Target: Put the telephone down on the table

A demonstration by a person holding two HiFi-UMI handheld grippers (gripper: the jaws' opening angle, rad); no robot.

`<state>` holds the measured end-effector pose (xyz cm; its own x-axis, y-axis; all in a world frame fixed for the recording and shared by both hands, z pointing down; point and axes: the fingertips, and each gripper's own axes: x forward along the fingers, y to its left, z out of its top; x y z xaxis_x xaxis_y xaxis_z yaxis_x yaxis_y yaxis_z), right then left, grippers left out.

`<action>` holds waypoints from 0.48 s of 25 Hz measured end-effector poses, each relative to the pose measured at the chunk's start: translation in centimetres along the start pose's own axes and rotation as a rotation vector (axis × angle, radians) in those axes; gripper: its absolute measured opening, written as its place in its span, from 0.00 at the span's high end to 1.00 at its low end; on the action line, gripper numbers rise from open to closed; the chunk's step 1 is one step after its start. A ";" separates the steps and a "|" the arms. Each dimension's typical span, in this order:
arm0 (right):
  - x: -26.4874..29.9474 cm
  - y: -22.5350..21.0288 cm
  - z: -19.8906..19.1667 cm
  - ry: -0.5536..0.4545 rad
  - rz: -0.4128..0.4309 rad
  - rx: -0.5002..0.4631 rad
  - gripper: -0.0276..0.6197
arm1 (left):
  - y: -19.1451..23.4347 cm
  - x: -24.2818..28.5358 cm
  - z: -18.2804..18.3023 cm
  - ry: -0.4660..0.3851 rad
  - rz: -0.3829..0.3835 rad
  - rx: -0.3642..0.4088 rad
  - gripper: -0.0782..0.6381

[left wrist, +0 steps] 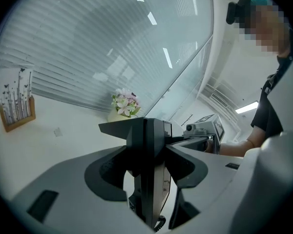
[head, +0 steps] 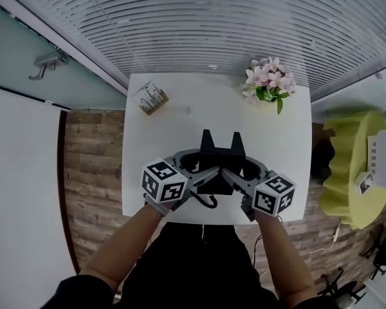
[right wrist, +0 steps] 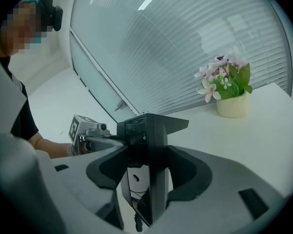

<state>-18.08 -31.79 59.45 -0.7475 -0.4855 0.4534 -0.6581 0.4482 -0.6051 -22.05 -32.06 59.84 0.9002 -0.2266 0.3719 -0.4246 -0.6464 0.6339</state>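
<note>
A black telephone hangs just above the near half of the white table, held from both sides. My left gripper comes in from the left and my right gripper from the right, each shut on one side edge of the phone. In the left gripper view the telephone stands edge-on between the left gripper's jaws, and the coiled cord dangles below. The right gripper view shows the telephone clamped the same way in the right gripper.
A pot of pink flowers stands at the table's far right corner, and a wooden card holder at the far left. A small white scrap lies between them. A yellow-green covered seat stands right of the table; blinds run behind.
</note>
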 end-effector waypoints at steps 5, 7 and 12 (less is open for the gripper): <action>1.9 -2.3 -0.7 0.029 -0.009 0.016 0.55 | 2.6 1.4 -0.9 0.011 -0.007 -0.052 0.55; 2.6 -3.1 -0.9 0.038 -0.011 0.024 0.55 | 3.6 1.9 -1.2 0.016 -0.008 -0.068 0.55; 4.3 -5.0 -1.4 0.062 -0.014 0.051 0.55 | 5.9 2.9 -1.8 0.037 -0.013 -0.093 0.55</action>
<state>-18.16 -35.08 65.33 -0.7433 -0.4433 0.5009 -0.6643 0.4017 -0.6303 -22.14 -35.20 65.92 0.9023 -0.1901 0.3870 -0.4215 -0.5780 0.6987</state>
